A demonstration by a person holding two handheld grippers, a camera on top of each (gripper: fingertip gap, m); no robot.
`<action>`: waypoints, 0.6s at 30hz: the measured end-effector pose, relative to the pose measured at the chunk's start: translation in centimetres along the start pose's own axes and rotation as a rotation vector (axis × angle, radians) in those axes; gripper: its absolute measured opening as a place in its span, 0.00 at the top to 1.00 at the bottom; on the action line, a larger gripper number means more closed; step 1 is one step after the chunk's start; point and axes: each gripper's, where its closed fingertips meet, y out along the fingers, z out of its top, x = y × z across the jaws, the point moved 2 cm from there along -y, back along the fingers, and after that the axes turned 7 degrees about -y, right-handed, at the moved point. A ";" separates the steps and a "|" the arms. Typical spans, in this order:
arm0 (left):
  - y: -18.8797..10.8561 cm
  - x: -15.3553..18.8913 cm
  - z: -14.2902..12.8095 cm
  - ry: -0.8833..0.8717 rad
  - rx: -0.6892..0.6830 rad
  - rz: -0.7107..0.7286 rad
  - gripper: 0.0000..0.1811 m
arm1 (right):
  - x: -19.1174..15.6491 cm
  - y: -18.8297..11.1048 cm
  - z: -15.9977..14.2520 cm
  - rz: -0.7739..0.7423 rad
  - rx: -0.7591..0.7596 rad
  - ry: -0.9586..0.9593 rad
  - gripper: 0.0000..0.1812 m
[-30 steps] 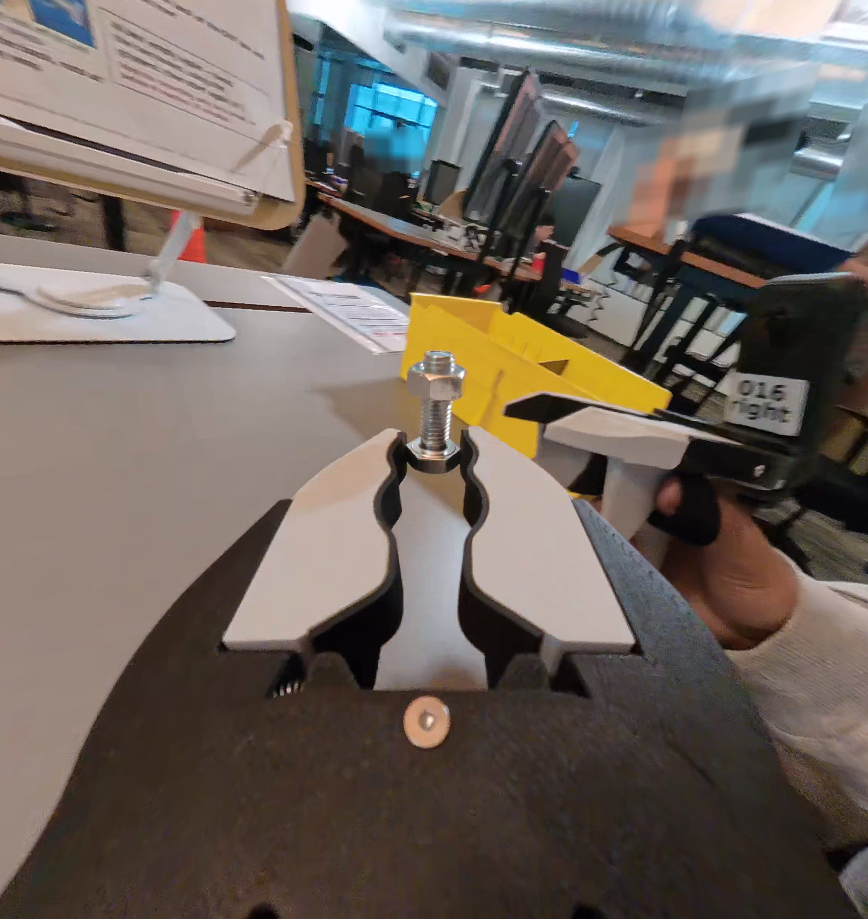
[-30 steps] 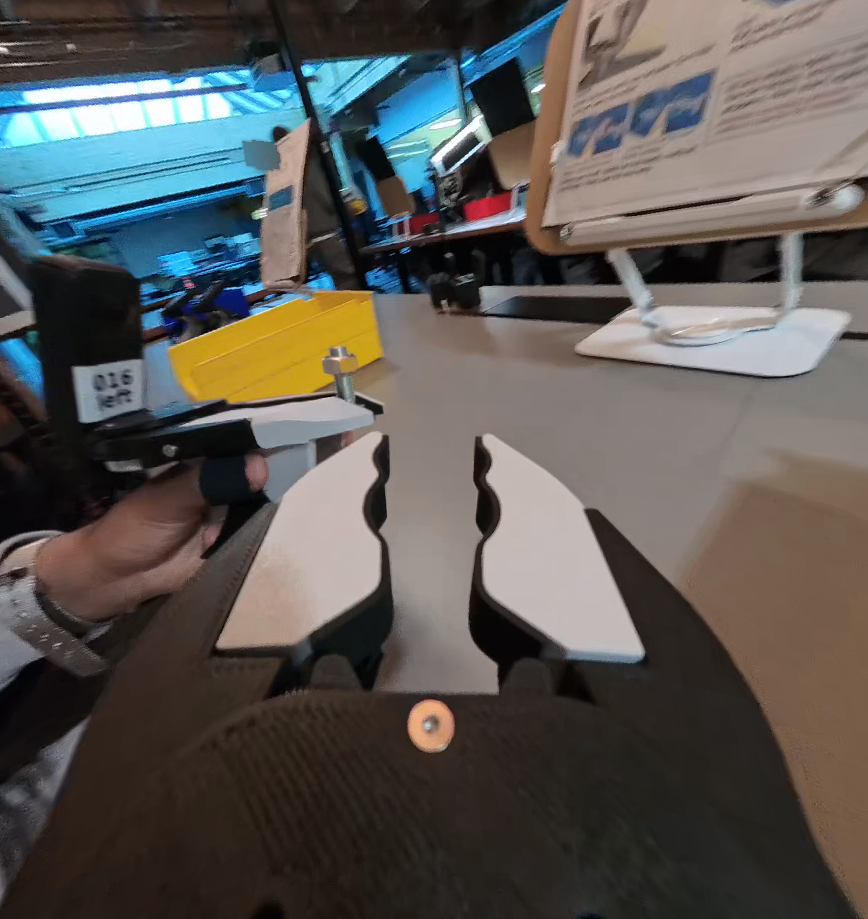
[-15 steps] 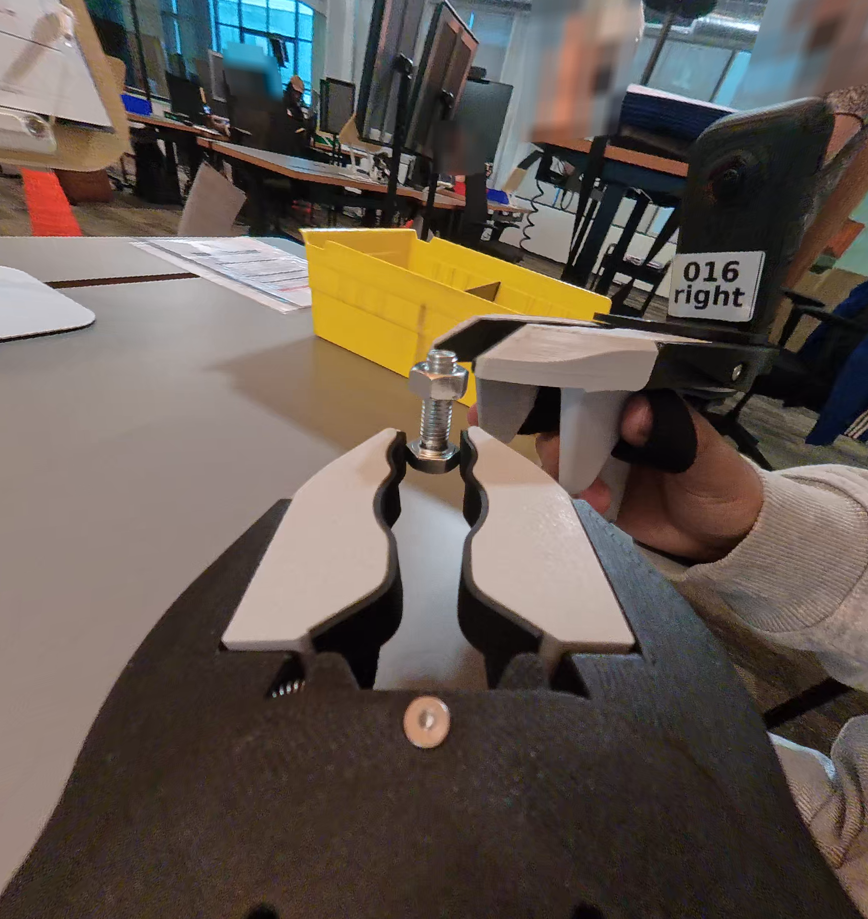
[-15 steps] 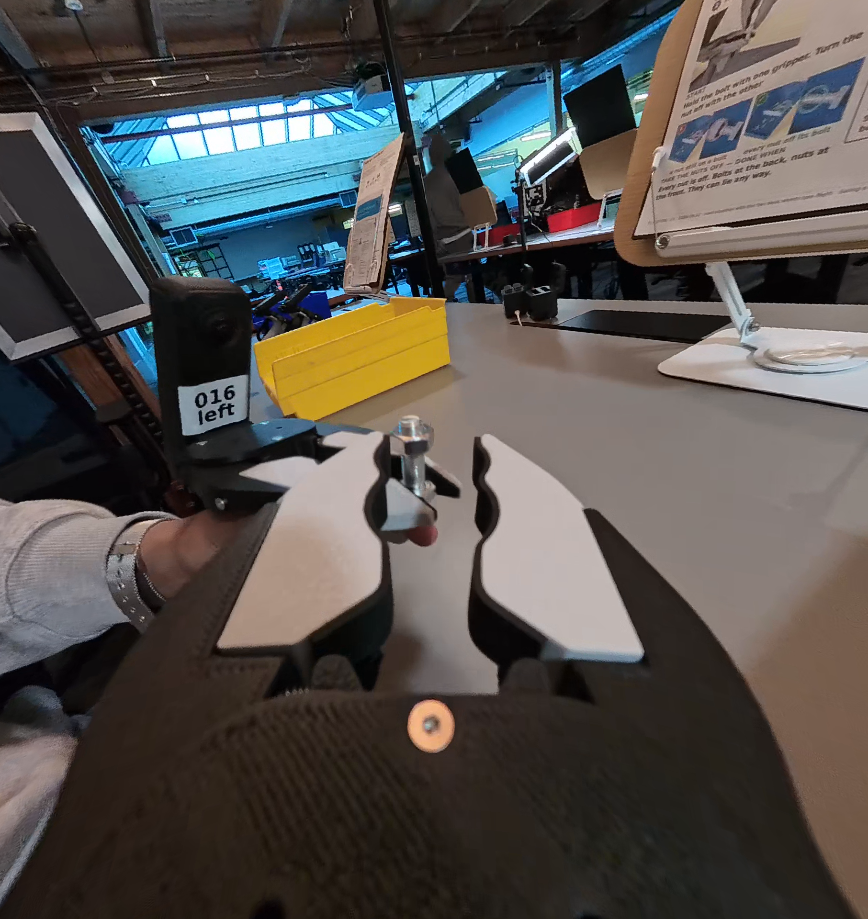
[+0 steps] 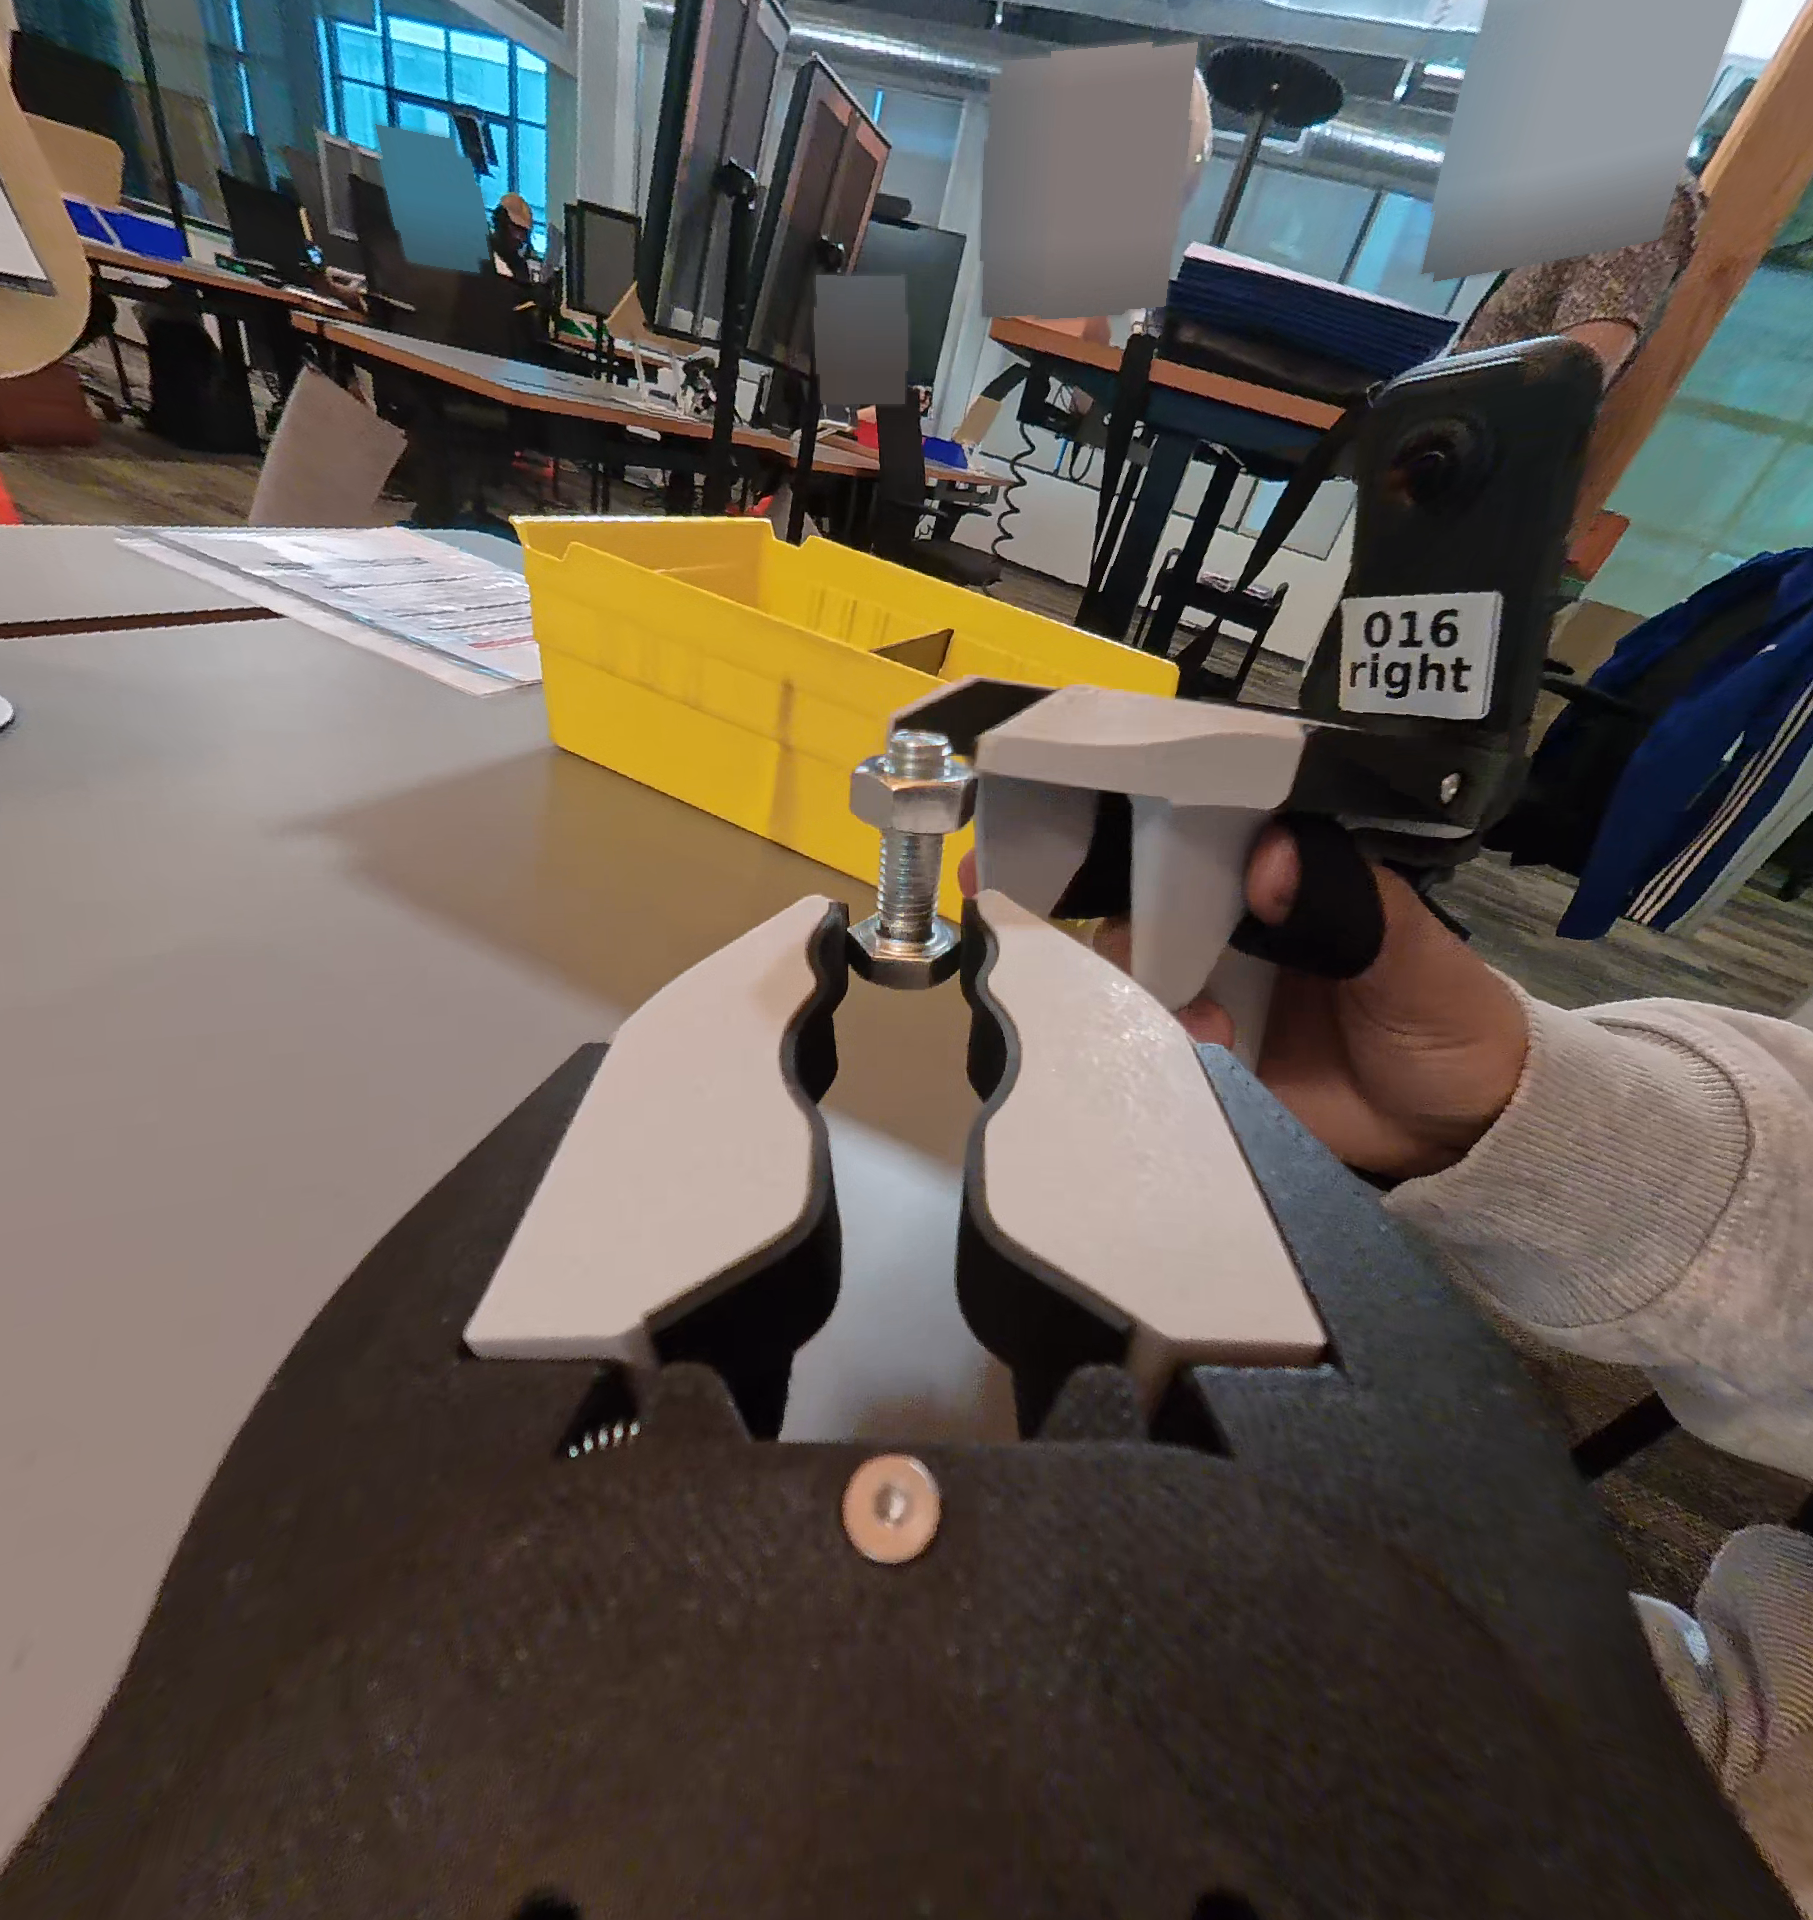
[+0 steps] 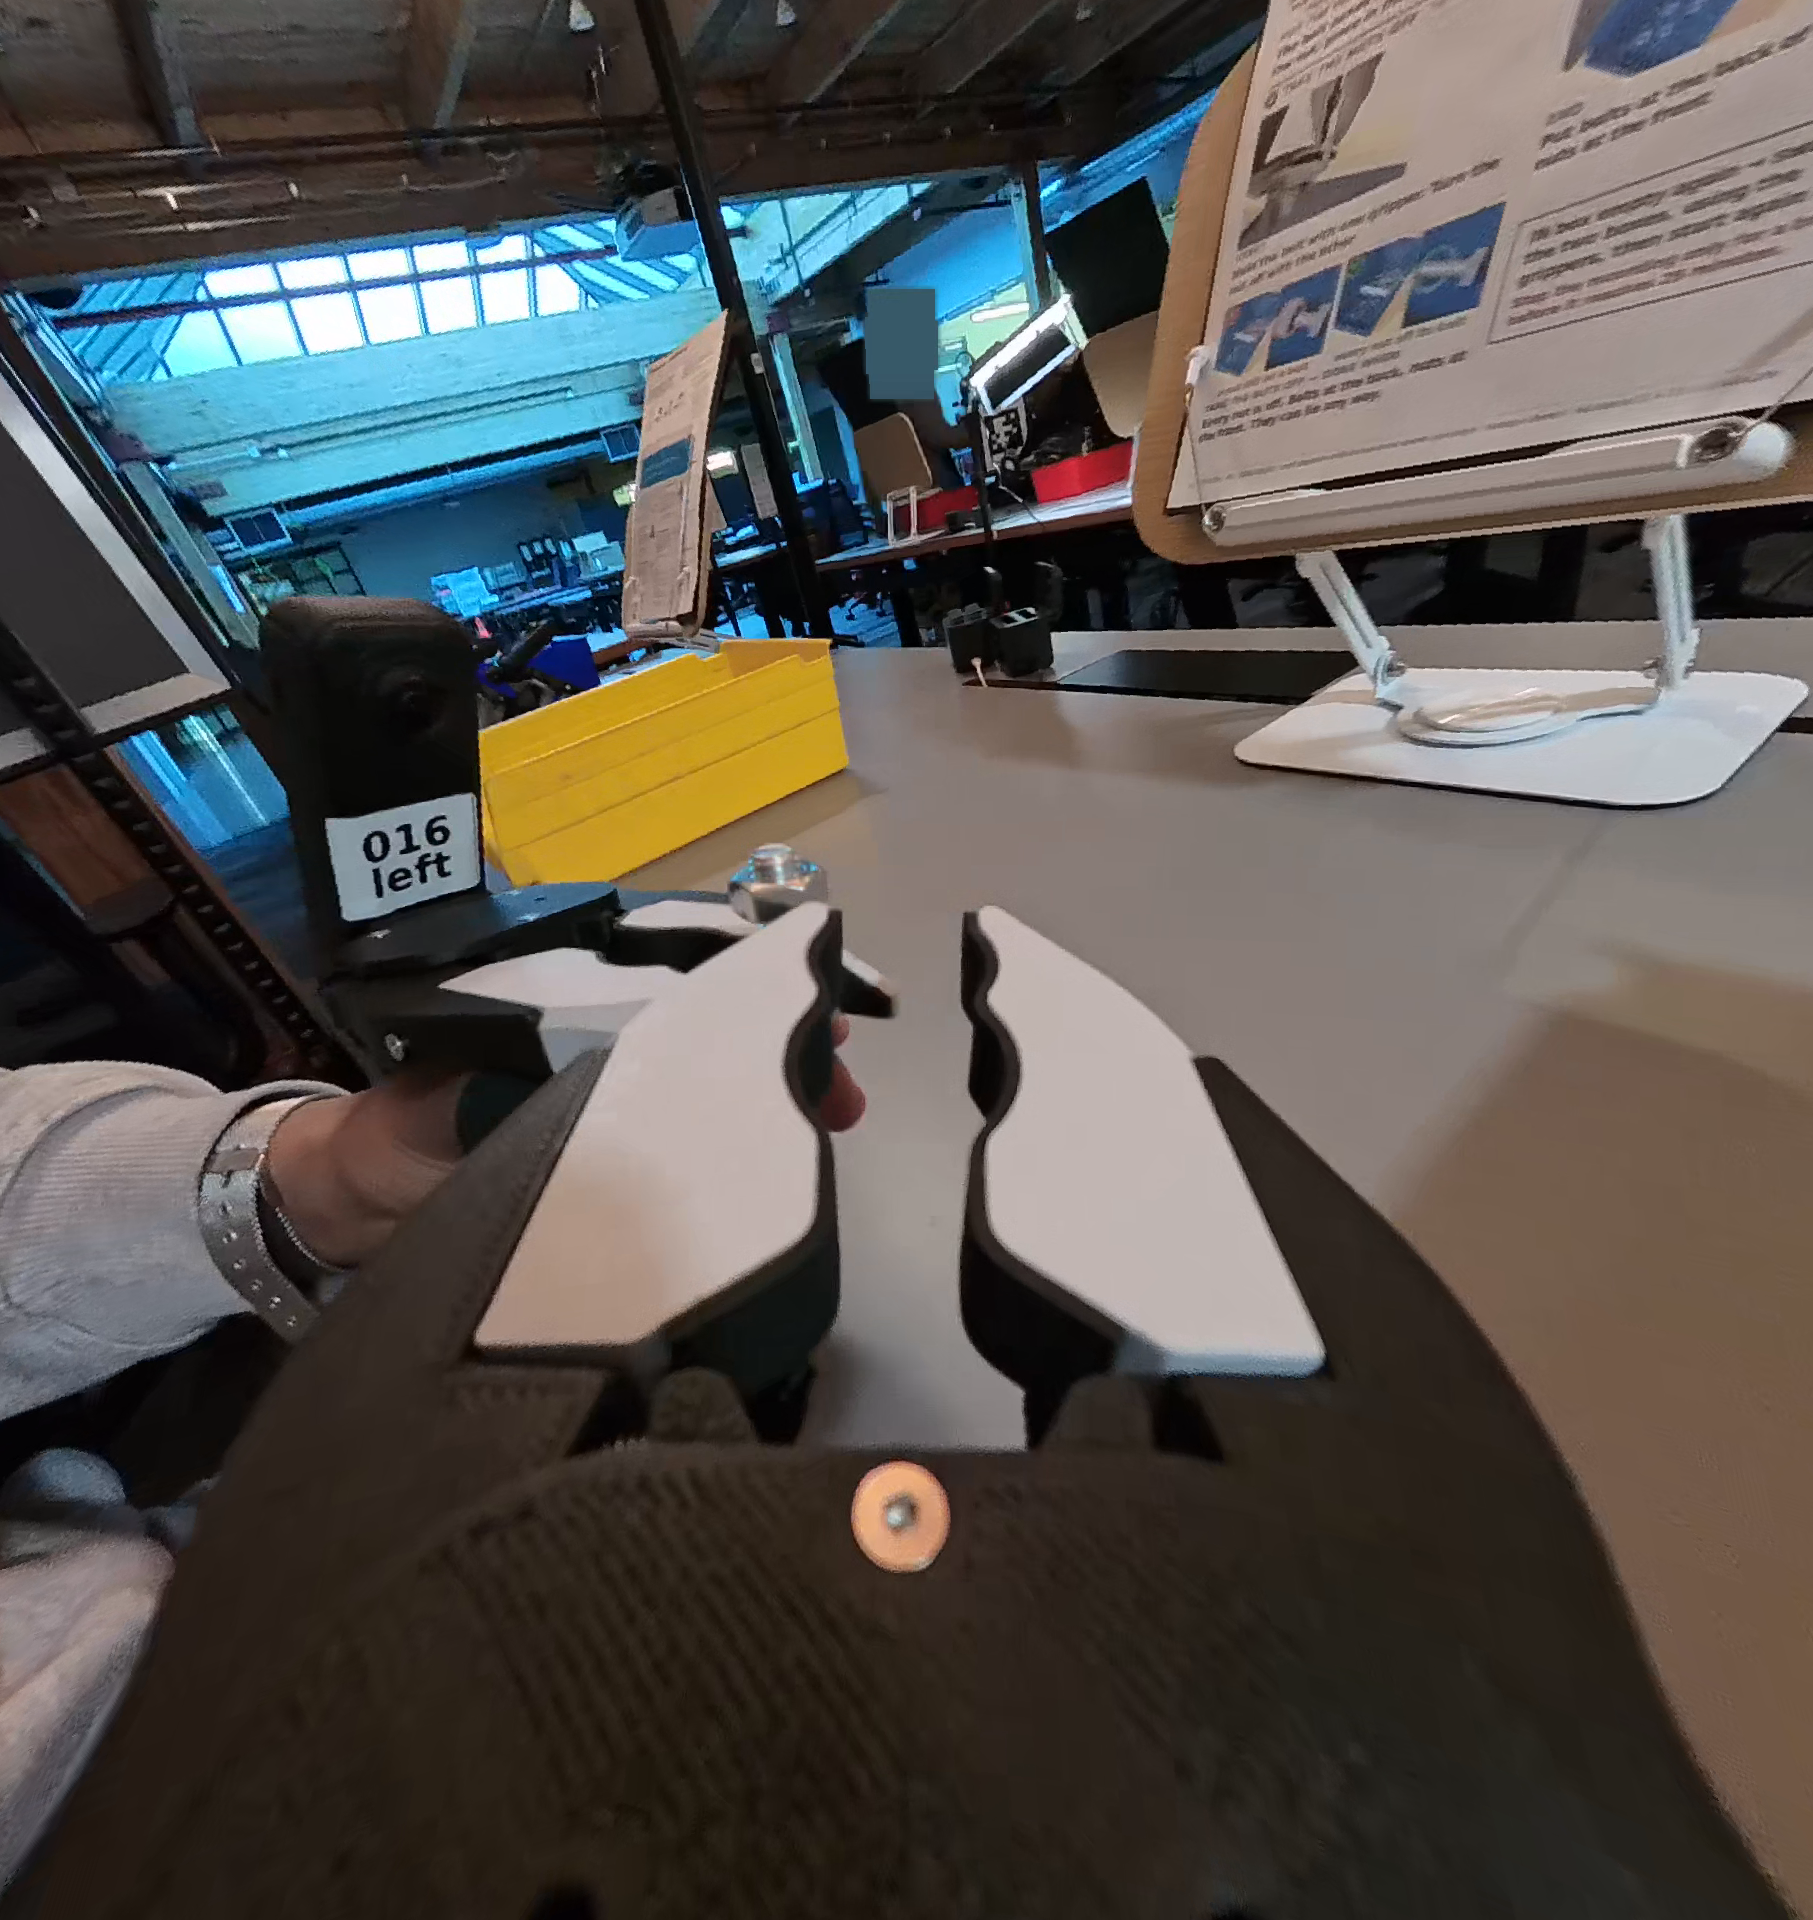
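My left gripper (image 5: pixel 902 925) is shut on the hex head of a steel bolt (image 5: pixel 907 868) and holds it upright above the grey table (image 5: pixel 258 935). A nut (image 5: pixel 912 795) sits near the bolt's top. My right gripper (image 6: pixel 897 925) is open and empty. In the left wrist view its grey fingers (image 5: pixel 1120 743) are level with the nut, just to its right, close or touching. In the right wrist view the nut (image 6: pixel 777 891) peeks over my left fingertip, outside the gap, and the left gripper's camera body (image 6: pixel 382 727) stands further left.
A yellow bin (image 5: pixel 715 675) stands on the table behind the bolt, also in the right wrist view (image 6: pixel 673 758). A laminated sheet (image 5: pixel 382 592) lies left of it. A document stand with a white base (image 6: pixel 1525 738) is at the right. Small black items (image 6: pixel 995 634) sit further back.
The right gripper has risen and closed in on the bolt's nut. In the right wrist view the bolt went from between the fingers to behind the left fingertip. The left gripper turned rightward, still holding the bolt.
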 end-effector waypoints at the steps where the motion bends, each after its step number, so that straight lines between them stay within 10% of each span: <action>1: 0.0 -0.1 0.0 -0.004 0.000 0.003 0.88 | 0.0 -0.1 0.2 0.005 0.011 0.006 0.88; 18: -2.8 -1.0 0.7 -0.006 0.050 0.066 0.88 | -2.2 2.4 0.1 0.118 0.017 -0.004 0.86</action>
